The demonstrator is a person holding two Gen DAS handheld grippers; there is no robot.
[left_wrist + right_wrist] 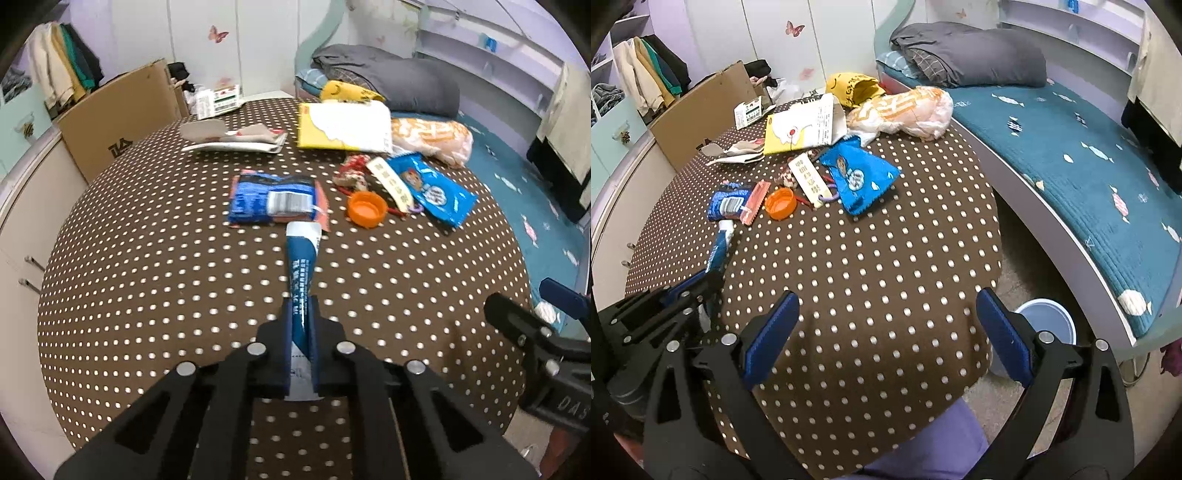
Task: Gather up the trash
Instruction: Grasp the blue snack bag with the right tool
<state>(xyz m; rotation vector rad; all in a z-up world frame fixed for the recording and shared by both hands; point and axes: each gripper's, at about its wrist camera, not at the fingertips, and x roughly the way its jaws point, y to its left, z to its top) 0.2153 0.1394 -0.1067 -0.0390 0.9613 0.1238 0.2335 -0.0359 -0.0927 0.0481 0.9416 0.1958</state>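
Note:
My left gripper point(300, 301) is shut on the near end of a long blue-and-white wrapper point(301, 254), whose far end reaches toward a blue barcode packet point(273, 201). The right wrist view shows the same grip, left gripper point(709, 277) on the wrapper point(720, 243). An orange cap point(366, 210), a blue snack bag point(432, 188), a white tag and red scraps lie further back. My right gripper point(886, 295) hangs open over the near table edge with nothing between its fingers.
The round table point(147, 277) wears a brown dotted cloth. At its back lie a yellow-white bag point(343, 127), a crumpled orange plastic bag point(432, 138) and flattened paper. A pale bucket point(1049, 321) stands on the floor at the right, by a teal bed point(1071, 166). A cardboard box point(122, 118) leans left.

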